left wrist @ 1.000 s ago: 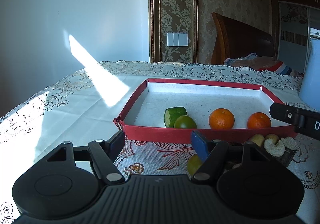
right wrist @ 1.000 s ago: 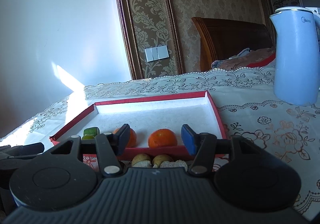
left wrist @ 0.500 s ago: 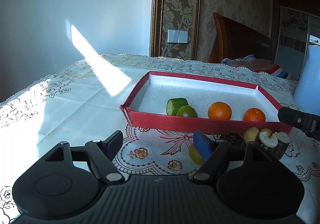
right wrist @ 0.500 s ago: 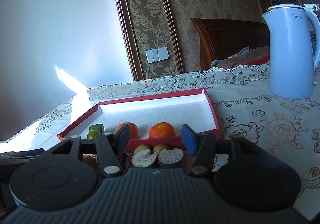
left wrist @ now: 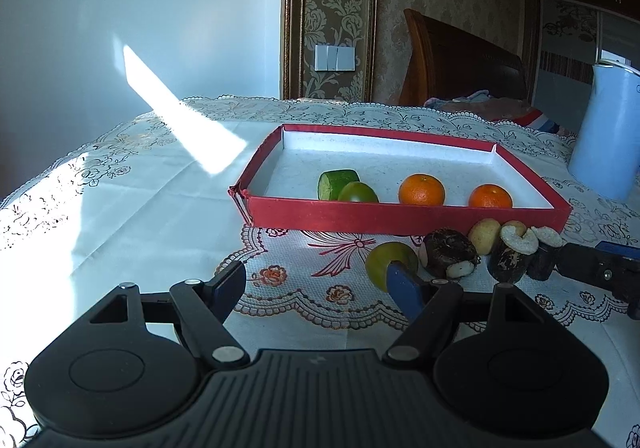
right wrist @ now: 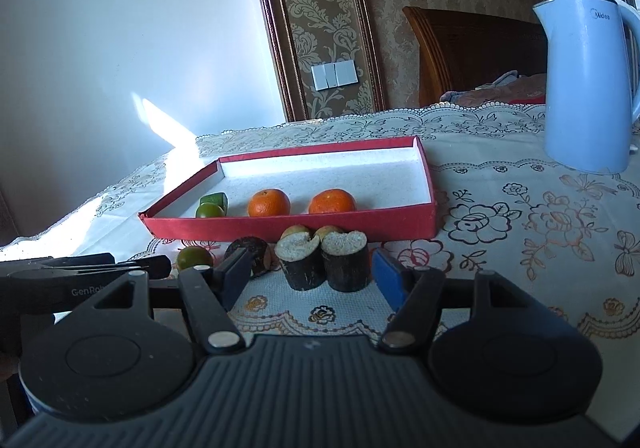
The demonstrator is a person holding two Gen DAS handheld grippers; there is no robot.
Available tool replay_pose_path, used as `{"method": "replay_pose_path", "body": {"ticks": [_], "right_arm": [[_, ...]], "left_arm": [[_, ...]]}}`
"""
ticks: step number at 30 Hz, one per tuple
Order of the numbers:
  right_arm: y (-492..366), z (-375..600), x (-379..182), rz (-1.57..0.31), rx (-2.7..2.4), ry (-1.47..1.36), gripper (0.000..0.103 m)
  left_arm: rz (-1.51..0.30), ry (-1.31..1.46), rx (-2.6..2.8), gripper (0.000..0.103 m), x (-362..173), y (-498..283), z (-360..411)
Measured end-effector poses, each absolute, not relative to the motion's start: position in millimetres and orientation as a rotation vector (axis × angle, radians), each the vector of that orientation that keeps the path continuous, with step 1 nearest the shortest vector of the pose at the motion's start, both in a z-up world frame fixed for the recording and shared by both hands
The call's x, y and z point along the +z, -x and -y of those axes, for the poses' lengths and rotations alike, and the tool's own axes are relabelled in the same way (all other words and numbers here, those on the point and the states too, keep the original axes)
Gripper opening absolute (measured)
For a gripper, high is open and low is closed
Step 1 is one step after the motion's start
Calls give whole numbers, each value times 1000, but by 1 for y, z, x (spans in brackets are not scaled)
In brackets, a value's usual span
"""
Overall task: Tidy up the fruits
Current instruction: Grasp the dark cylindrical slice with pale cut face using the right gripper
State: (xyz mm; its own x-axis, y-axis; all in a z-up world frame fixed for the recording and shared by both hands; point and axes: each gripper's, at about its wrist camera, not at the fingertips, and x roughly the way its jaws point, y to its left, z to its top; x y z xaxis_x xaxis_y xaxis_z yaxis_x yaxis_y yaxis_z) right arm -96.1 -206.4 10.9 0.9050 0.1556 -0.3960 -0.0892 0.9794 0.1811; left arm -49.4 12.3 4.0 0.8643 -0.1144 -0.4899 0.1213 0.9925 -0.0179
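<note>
A red tray [left wrist: 400,213] [right wrist: 288,227] holds two oranges [left wrist: 421,189] [right wrist: 268,203], a green round fruit [left wrist: 357,192] and a cut green piece [left wrist: 330,183]. In front of the tray lie a loose green fruit [left wrist: 384,259] [right wrist: 194,257], a dark brown piece [left wrist: 447,256], two pale small fruits [left wrist: 484,236] and two dark-skinned cut pieces [right wrist: 302,262]. My left gripper [left wrist: 320,288] is open and empty, its right finger just before the loose green fruit. My right gripper [right wrist: 310,280] is open, with the two cut pieces just ahead between its fingers.
A pale blue kettle [right wrist: 586,87] [left wrist: 608,135] stands to the right, behind the tray. A lace floral cloth [right wrist: 520,224] covers the table. Each gripper shows at the edge of the other's view. A wooden headboard [left wrist: 460,59] stands behind the table.
Both grippers have drawn back from the tray and risen, so the loose fruits in front of it have come into view. Both have stayed open.
</note>
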Motion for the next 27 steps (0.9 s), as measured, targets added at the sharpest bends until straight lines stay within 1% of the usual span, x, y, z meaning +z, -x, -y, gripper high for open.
{"method": "replay_pose_path", "body": {"ticks": [9, 11, 13, 21, 23, 24, 27], "right_arm": [[70, 217, 9, -520, 82, -84, 65], [62, 220, 6, -558, 88, -83, 64], [56, 220, 4, -584, 98, -80, 58], [39, 214, 6, -619, 106, -17, 58], [31, 217, 5, -642, 121, -23, 44], [28, 218, 4, -652, 127, -30, 39], [23, 215, 3, -659, 143, -14, 39]], "left_arm": [[-532, -8, -134, 77, 2, 47, -14], [-533, -15, -132, 77, 2, 47, -13], [-531, -20, -133, 77, 2, 47, -12], [-537, -23, -135, 77, 2, 48, -11], [-538, -24, -133, 77, 1, 48, -10], [-537, -24, -134, 77, 1, 48, -10], [-538, -21, -133, 77, 2, 49, -10]]}}
